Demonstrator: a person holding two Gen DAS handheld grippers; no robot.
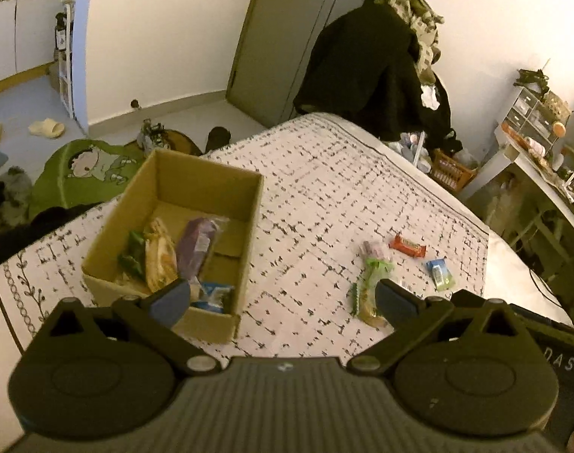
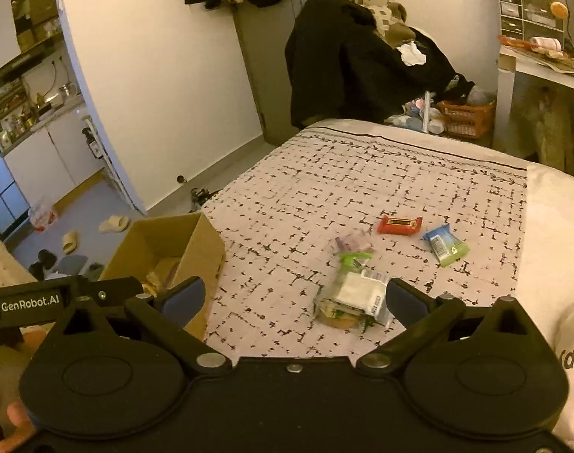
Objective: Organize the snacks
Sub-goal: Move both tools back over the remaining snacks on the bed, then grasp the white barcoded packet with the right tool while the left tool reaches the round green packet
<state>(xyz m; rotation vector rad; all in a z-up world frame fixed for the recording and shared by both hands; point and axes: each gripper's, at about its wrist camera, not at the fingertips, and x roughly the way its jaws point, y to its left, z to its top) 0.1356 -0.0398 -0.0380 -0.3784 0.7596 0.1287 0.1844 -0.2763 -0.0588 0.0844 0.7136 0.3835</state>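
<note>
An open cardboard box [image 1: 196, 185] [image 2: 203, 241] stands on the bed's left side and holds several wrapped snacks, among them a purple pack [image 1: 196, 245]. Loose on the bedspread lie a red bar [image 1: 407, 246] [image 2: 399, 224], a blue and green packet [image 1: 440, 272] [image 2: 445, 245], a small purple packet [image 1: 373, 250] [image 2: 349, 243] and a green-topped clear bag [image 1: 370, 294] [image 2: 349, 294]. My left gripper [image 1: 283, 302] hovers open between the box and the loose snacks. My right gripper [image 2: 294, 298] is open too, its right finger beside the clear bag.
The bed [image 2: 400, 173] carries a patterned spread. A chair piled with dark clothes [image 1: 377, 71] stands beyond its far end, by an orange basket [image 2: 464, 115]. A cluttered desk [image 1: 543, 158] lies right. Slippers [image 1: 47, 127] and a green cushion [image 1: 86, 173] are on the floor left.
</note>
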